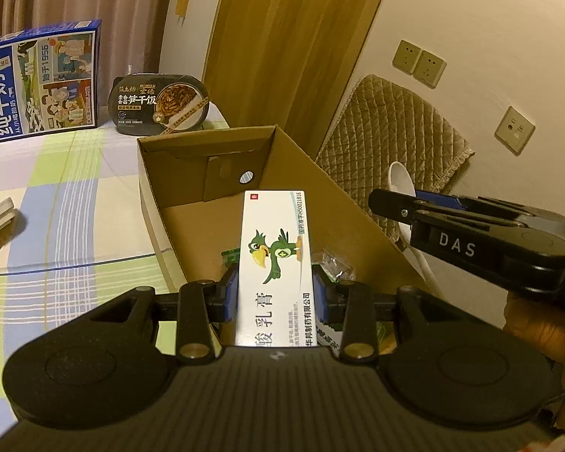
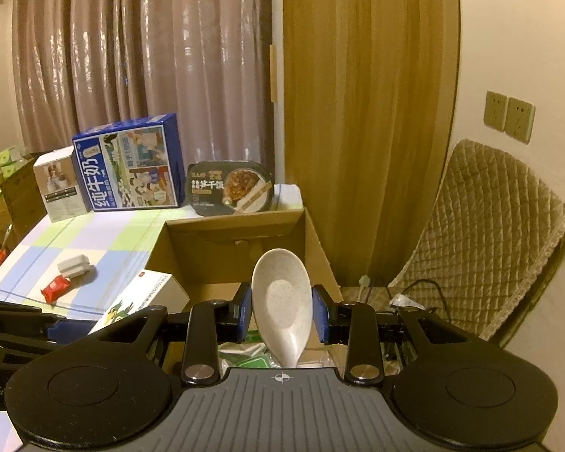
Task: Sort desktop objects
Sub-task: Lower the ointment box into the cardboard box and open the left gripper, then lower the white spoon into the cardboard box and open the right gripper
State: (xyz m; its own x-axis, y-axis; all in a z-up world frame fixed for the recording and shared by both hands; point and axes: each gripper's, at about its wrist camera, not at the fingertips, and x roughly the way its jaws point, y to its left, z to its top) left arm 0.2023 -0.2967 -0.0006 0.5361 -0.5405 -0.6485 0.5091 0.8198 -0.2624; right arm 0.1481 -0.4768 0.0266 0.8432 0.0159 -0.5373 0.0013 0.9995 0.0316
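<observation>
My left gripper point(image 1: 275, 293) is shut on a white ointment box point(image 1: 277, 260) with a green parrot, held over the open cardboard box point(image 1: 282, 158). My right gripper point(image 2: 281, 310) is shut on a white speckled spoon point(image 2: 280, 301), also above the cardboard box point(image 2: 237, 226). The right gripper point(image 1: 471, 241) shows at the right of the left wrist view with the spoon point(image 1: 401, 180). The ointment box point(image 2: 143, 297) shows at the lower left of the right wrist view. Green and clear wrappers point(image 1: 335, 263) lie inside the box.
A blue milk carton point(image 2: 132, 164) and a black instant rice bowl point(image 2: 231, 186) stand at the back of the checked tablecloth point(image 1: 56, 196). A red packet point(image 2: 54, 288) and a small white item point(image 2: 73, 265) lie at the left. A quilted chair point(image 2: 482, 241) stands at the right.
</observation>
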